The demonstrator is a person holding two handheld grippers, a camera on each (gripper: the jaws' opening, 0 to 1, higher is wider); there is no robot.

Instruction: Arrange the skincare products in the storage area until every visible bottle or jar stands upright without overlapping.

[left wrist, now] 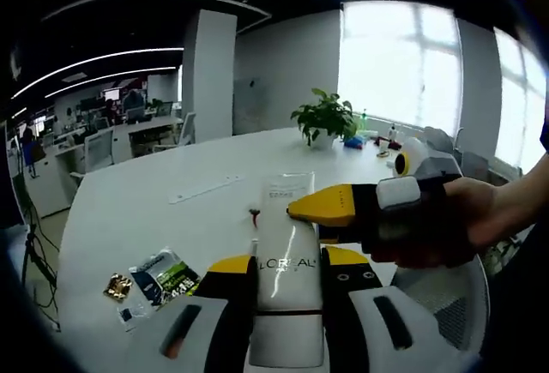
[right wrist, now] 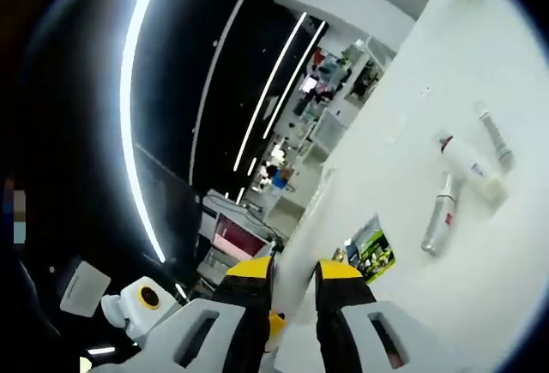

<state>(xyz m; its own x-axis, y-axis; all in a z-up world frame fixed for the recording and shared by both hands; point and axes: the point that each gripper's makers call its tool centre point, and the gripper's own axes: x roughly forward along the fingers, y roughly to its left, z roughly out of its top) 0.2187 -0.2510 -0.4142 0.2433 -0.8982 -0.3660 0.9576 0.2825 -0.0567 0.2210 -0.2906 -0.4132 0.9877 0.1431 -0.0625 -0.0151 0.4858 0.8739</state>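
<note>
Left gripper view: a white squeeze tube printed L'ORÉAL (left wrist: 287,266) is seen clamped between the yellow-tipped jaws of the left tool (left wrist: 287,280), its long axis running straight ahead along the jaws and away over the round white worktop (left wrist: 154,206). The right tool (left wrist: 330,205), carried in a person's hand (left wrist: 480,214), enters from the right and is laid across the tube's far half, the yellow tip touching or just over it; contact cannot be confirmed. A green-and-black sachet (left wrist: 167,277) lies near, to the left of the tube. Right gripper view: the right tool (right wrist: 292,283) is shown with its jaws narrowly parted around a pale edge, judged to be the same tube; whether it is gripped cannot be told. Beyond, a white bottle (right wrist: 467,167) and two slim silver tubes (right wrist: 437,219) (right wrist: 496,140) lie flat, overlapping. Both tools are at the tube, so uprighting depends on that forward axis.
</note>
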